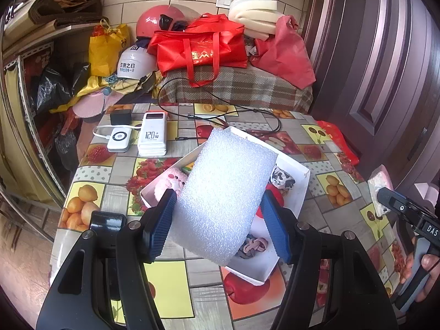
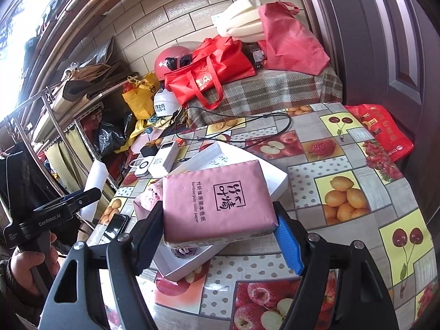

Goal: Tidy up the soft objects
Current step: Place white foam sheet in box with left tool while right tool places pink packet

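My left gripper (image 1: pixel 217 224) is shut on a white foam sheet (image 1: pixel 225 192) and holds it above a white box (image 1: pixel 298 187) on the table. In the box lie a pink plush toy (image 1: pixel 172 181), a black-and-white cloth (image 1: pixel 283 178) and a knotted pink-grey fabric piece (image 1: pixel 254 244). My right gripper (image 2: pixel 220 231) is shut on a pink tissue pack (image 2: pixel 217 195) over the same box (image 2: pixel 277 178). The right gripper with the pack also shows at the right edge of the left wrist view (image 1: pixel 385 195). The left gripper with the foam shows at the left of the right wrist view (image 2: pixel 90 192).
The fruit-patterned table (image 2: pixel 343 192) carries two white power banks (image 1: pixel 151 134), a black charger (image 1: pixel 120 117), a black cable (image 1: pixel 220 112) and a dark phone (image 1: pixel 106 221). Behind it are red bags (image 1: pixel 200 49), helmets (image 1: pixel 159 19) and foam blocks (image 1: pixel 255 11). A dark door (image 1: pixel 385 55) is right.
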`<action>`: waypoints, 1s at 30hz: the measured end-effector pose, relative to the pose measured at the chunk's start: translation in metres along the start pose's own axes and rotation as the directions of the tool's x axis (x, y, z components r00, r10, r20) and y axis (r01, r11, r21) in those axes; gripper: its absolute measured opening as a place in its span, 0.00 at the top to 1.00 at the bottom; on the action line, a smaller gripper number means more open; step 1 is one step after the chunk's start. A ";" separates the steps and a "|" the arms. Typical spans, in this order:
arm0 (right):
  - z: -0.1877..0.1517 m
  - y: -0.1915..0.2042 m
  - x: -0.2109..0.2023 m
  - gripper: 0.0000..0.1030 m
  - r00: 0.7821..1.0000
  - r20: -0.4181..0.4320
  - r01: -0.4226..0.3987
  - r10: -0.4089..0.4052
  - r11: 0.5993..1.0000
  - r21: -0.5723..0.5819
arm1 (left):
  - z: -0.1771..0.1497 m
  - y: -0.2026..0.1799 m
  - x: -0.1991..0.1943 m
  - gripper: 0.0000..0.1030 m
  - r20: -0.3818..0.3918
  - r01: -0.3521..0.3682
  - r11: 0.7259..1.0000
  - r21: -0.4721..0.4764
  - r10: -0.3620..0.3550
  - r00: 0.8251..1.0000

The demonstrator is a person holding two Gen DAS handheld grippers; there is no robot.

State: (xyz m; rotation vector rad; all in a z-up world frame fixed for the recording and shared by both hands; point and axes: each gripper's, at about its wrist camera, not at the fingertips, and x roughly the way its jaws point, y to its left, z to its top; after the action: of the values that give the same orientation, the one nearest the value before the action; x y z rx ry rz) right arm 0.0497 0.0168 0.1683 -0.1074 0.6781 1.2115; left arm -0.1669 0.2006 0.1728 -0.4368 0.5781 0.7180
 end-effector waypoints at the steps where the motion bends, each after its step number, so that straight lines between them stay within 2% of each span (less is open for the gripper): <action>1: 0.000 0.001 0.001 0.27 1.000 -0.002 -0.001 0.001 1.000 -0.004 | 0.000 0.001 0.002 0.39 -0.002 0.001 1.000 -0.002 -0.001 1.000; 13: 0.010 0.010 0.030 0.27 0.999 -0.041 -0.018 0.016 0.999 -0.046 | 0.009 0.013 0.033 0.39 -0.045 0.003 1.000 -0.027 -0.005 0.999; 18: 0.017 0.017 0.052 0.27 0.997 -0.068 -0.030 0.024 0.997 -0.078 | 0.014 0.010 0.055 0.39 -0.068 0.009 1.000 -0.009 -0.010 0.998; 23: 0.020 0.027 0.089 0.26 0.992 -0.126 -0.041 0.024 0.990 -0.137 | 0.021 0.007 0.091 0.39 -0.103 -0.001 1.000 0.032 0.004 0.995; 30: 0.025 0.036 0.147 0.27 0.982 -0.187 -0.065 0.033 0.984 -0.167 | 0.019 0.012 0.135 0.39 -0.165 -0.008 1.000 0.022 0.012 0.986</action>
State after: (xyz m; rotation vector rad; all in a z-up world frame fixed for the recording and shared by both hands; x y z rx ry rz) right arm 0.0548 0.1621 0.1200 -0.3522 0.7384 1.3178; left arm -0.0869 0.2842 0.1004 -0.4769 0.7441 0.6885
